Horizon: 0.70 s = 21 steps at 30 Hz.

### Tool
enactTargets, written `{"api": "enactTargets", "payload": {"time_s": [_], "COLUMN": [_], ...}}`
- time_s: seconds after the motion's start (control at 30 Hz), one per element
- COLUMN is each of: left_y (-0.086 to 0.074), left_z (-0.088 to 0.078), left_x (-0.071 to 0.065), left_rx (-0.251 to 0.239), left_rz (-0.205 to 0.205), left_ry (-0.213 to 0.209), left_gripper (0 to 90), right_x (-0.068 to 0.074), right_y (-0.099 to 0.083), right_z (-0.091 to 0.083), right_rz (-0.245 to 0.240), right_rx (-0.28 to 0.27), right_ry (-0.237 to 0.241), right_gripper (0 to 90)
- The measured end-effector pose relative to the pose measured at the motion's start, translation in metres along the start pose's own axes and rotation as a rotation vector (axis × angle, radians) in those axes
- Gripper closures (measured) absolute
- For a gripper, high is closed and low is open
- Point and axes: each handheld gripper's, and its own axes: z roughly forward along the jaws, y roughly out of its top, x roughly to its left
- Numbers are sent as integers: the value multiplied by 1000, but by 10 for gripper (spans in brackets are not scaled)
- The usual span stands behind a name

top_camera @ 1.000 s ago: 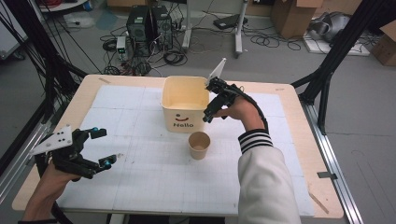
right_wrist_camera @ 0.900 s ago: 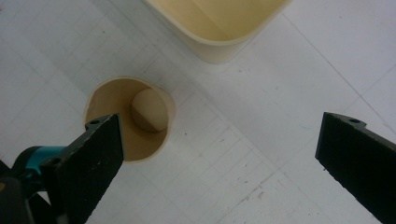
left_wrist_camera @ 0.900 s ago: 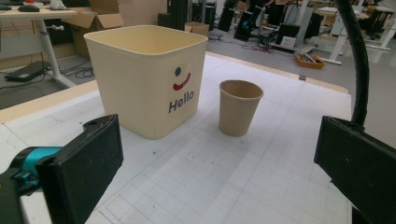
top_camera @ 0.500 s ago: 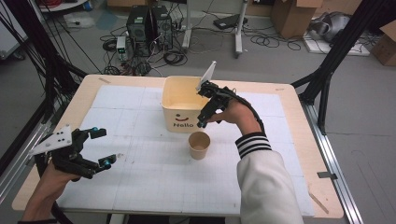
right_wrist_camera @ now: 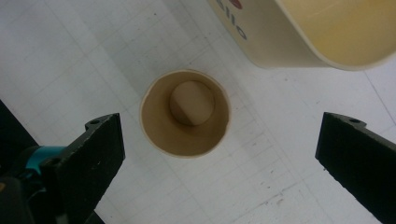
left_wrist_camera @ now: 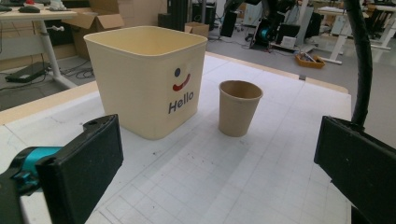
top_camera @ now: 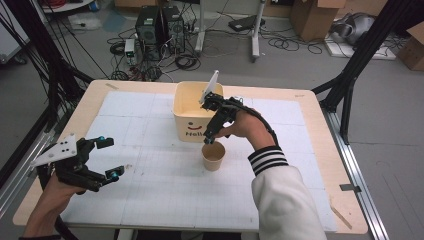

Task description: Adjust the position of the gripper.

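Brown paper, a cup [top_camera: 213, 156] stands upright and empty near the middle of the table [top_camera: 310, 125], just in front of the cream tub [top_camera: 192, 110] with "Hello" on its side. The right gripper [top_camera: 209, 138] hangs directly above the cup, jaws spread wide and holding nothing. Near the table's left front corner the left gripper [top_camera: 111, 157] rests low, jaws wide apart too, facing the tub and cup.

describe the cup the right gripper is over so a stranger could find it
Find the cream square plastic tub printed "Hello" on the white gridded mat. Just in front of it stands a small brown paper cup, upright and empty, beneath the right gripper: the one round, brown container.
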Motion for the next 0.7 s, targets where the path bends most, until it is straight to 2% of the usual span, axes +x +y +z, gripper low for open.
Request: {"api": "enactTargets", "payload": {"time_s": [0.07,0.7], "left_y": [0,0], "left_z": [0,0], "left_x": [0,0], "left_rx": [0,4], "left_rz": [1,3], "left_ry": [-1,-1], "left_gripper": [18,17], "right_x": [5,19], "right_y": [2,3], "right_z": [0,2], "right_rz": [-18,-58], "right_rx": [5,-1], "right_ry": [-2,0], "right_gripper": [2,3]}}
